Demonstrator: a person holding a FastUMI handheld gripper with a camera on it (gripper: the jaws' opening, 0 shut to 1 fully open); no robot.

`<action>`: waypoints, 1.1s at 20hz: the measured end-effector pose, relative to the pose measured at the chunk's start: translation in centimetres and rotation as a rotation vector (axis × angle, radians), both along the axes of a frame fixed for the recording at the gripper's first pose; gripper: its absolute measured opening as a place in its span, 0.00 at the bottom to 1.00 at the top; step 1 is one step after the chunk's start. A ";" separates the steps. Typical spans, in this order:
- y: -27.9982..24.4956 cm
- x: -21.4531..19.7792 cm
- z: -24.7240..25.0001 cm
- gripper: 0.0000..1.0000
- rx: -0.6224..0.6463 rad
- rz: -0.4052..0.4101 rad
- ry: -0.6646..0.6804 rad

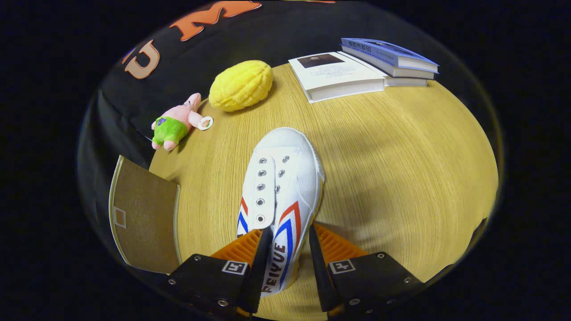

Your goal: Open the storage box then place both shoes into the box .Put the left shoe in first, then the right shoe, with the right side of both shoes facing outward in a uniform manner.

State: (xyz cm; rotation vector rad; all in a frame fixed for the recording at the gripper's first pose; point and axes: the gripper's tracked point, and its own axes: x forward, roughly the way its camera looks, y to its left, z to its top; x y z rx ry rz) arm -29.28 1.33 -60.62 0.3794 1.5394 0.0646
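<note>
A white canvas shoe (285,178) with red and blue chevrons on its sides lies on the round wooden table (401,169), its toe pointing away from me. My gripper (290,229) has the shoe's right side wall between its fingers, near the heel. The left finger sits at the shoe's opening and the right finger against its outer side. Both seem to press on it. Left of the fingers, a brown fabric panel (142,214) with pale edging and a small label window, part of the storage box, stands at the table's edge.
A pink plush toy in green shorts (176,122) and a yellow bread-shaped plush (241,84) lie beyond the shoe to the left. Stacked books (357,71) rest at the far side of the table. Bare wood lies to the right of the shoe.
</note>
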 end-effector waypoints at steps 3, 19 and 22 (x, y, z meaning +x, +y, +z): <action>-0.4 0.0 0.2 0.33 0.025 -0.134 0.031; 6.1 4.7 11.0 0.11 0.173 -0.192 0.028; 9.3 6.3 14.9 0.10 0.216 -0.144 -0.012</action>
